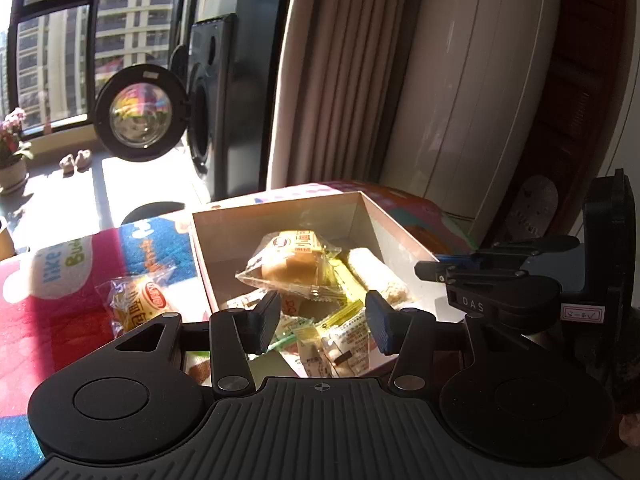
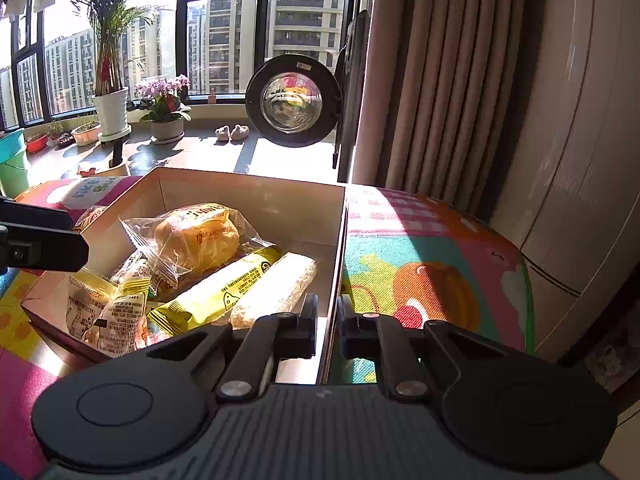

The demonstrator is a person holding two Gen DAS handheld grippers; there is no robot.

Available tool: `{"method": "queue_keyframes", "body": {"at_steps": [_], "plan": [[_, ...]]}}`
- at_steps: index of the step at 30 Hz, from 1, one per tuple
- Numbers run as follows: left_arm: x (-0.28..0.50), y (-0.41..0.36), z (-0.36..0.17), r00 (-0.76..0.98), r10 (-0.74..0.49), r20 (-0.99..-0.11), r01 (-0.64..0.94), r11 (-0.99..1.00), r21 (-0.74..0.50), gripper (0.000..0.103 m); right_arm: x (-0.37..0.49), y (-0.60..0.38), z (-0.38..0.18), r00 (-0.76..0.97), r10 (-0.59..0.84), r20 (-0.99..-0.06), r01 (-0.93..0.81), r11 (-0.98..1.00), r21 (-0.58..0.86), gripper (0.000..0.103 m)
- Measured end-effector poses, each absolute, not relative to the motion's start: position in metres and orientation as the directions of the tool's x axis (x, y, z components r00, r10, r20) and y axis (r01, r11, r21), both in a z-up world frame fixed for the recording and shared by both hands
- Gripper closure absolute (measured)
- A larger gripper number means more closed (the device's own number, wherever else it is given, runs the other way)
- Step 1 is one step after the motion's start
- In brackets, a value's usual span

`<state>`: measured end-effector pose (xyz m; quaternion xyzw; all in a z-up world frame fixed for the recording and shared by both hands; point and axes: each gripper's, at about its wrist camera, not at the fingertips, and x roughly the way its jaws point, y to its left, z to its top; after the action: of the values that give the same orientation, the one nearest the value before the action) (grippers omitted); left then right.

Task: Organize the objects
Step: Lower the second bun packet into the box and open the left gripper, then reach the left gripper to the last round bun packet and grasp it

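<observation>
Left wrist view: the left tongs (image 1: 322,322) hang spread apart over the near edge of the open cardboard box (image 1: 280,216), holding nothing; snack packets lie between and just below their tips. A wrapped bun (image 1: 294,266) sits on top of the pile in the box, and a second wrapped bun (image 1: 140,304) lies outside on the colourful mat (image 1: 60,312), just left of the box. In the right wrist view, the right tongs (image 2: 328,320) are pinched on the box's right wall (image 2: 338,240), one finger inside, one outside. The box holds a yellow stick packet (image 2: 224,292), a pale rice roll (image 2: 276,292) and small printed sachets (image 2: 108,316), all sunlit.
</observation>
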<state>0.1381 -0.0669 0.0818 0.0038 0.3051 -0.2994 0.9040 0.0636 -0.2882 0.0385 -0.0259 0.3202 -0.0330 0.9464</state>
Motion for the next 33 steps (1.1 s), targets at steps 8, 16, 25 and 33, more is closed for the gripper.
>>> {"method": "queue_keyframes", "body": {"at_steps": [8, 16, 25, 33], "plan": [[0.193, 0.026, 0.086, 0.765, -0.324, -0.556, 0.094, 0.911, -0.402, 0.052, 0.063, -0.289, 0.038, 0.795, -0.075, -0.602, 0.046, 0.997, -0.063, 0.091], [0.225, 0.034, 0.041, 0.689, -0.310, -0.655, 0.024, 0.913, -0.407, 0.052, 0.063, -0.287, 0.038, 0.793, -0.075, -0.604, 0.039, 0.997, -0.071, 0.086], [0.225, 0.011, 0.013, 0.671, -0.283, -0.685, 0.062, 0.942, -0.328, 0.032, 0.064, -0.282, 0.038, 0.793, -0.076, -0.604, 0.031, 0.996, -0.084, 0.080], [0.197, 0.019, 0.020, 0.691, -0.244, -0.680, 0.126, 0.968, -0.219, 0.045, 0.063, -0.281, 0.037, 0.794, -0.070, -0.604, 0.027, 0.996, -0.080, 0.079]]}}
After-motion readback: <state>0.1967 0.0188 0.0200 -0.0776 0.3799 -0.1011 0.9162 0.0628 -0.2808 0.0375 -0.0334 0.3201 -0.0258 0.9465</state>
